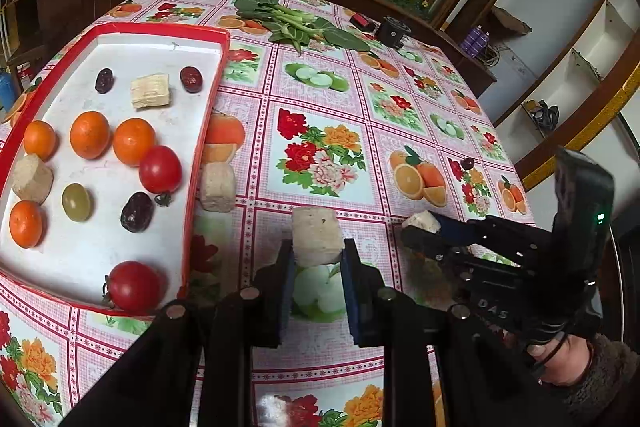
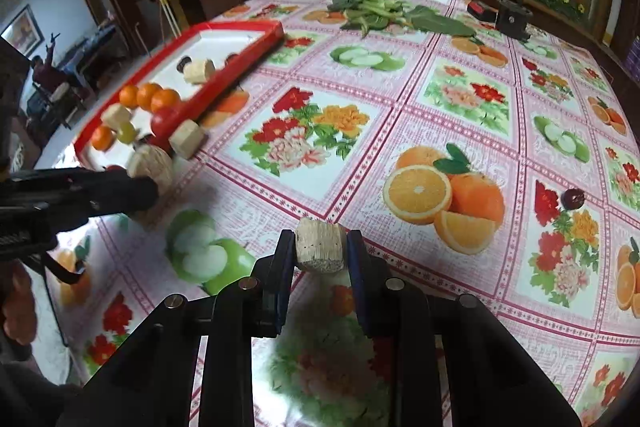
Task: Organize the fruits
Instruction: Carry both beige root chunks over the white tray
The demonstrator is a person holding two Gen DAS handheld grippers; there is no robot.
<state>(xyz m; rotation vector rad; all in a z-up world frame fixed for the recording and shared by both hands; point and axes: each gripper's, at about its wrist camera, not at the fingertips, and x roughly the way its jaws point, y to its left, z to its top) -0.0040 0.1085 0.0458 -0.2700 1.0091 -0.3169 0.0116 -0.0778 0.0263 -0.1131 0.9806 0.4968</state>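
Two grippers, left gripper (image 1: 318, 259) and right gripper (image 2: 320, 251), each clamp a pale chunk; undersides hidden.

Both grippers are showing black frames with round silver bolts and blue pads inside the fingers. The right gripper (image 1: 424, 231) is carrying a tall black handle with a green light glowing and pale raised lettering. A dark fuzzy sleeve (image 1: 604, 379) is covering the wrist.
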